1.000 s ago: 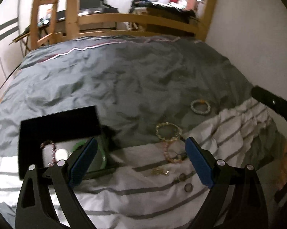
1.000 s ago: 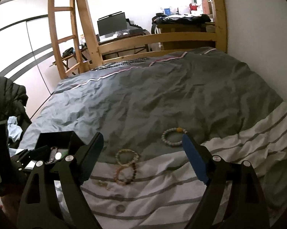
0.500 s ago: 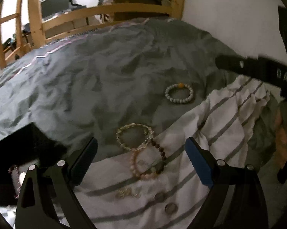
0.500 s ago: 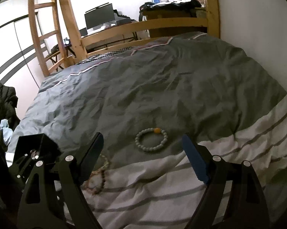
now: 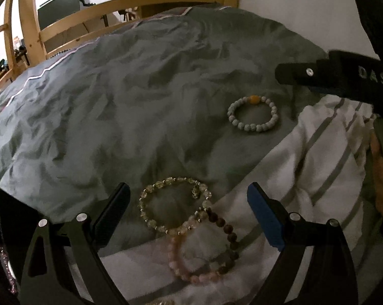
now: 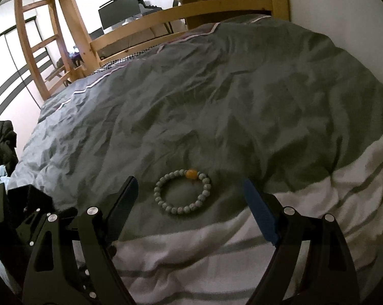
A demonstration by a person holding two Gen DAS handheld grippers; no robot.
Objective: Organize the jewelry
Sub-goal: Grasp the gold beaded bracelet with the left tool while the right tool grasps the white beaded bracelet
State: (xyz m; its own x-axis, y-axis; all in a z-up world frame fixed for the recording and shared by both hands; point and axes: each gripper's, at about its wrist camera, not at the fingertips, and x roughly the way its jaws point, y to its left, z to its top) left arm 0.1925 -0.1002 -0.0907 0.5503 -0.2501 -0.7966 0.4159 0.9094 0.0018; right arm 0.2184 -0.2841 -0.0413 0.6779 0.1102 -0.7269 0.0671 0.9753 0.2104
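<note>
While both tools hang spread and empty | right tool frames white bead bracelet on grey duvet | left tool over 2 touching bracelets | risk: pinching soft duvet, or snagging both bracelets together.

Bed with wooden rail, rumpled grey duvet, white striped sheet, white bracelet on grey, clear bracelet touching pink-brown bracelet at the sheet's edge, black box at left
</note>
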